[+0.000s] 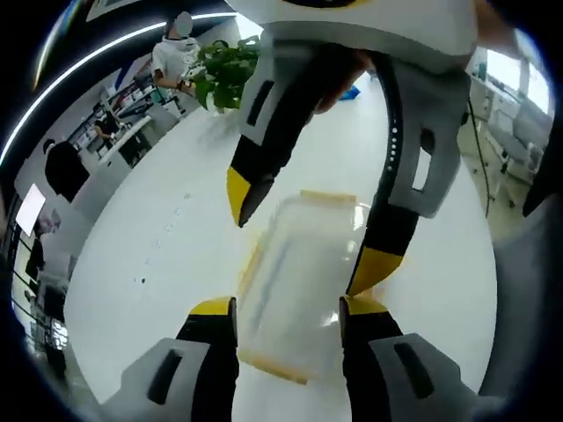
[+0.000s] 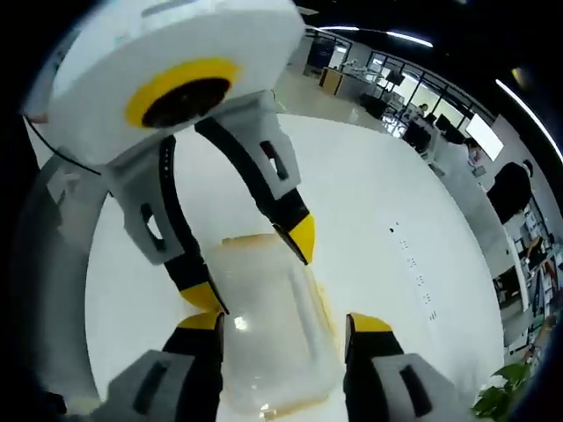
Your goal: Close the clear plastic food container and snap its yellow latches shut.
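- White round table (image 1: 158, 264), glossy: the largest thing in both views (image 2: 396, 220); an office with desks and seated people lies beyond its edge.
- Clear rectangular plastic food container (image 1: 299, 281) with pale yellow latches along its edges: rests on the table, lid on top. Latch detail too blurred to say whether snapped. Right gripper view has it (image 2: 268, 325) low in the middle, between the jaws.
- Left gripper (image 1: 288, 308), grey body, black jaws with yellow tips: jaws spread, one on each long side of the container at its near end, close against the walls; contact uncertain. In the right gripper view it (image 2: 255, 264) comes down from above, tips either side of the container's far end.
- Right gripper (image 2: 286, 321), same build: jaws spread wide, straddling the container's near end, tips just beside its sides. In the left gripper view it (image 1: 308, 237) reaches in from the top, one tip above the lid's far corner, the other by the right edge.
- Green leafy potted plant (image 1: 224, 75): at the table's far side.
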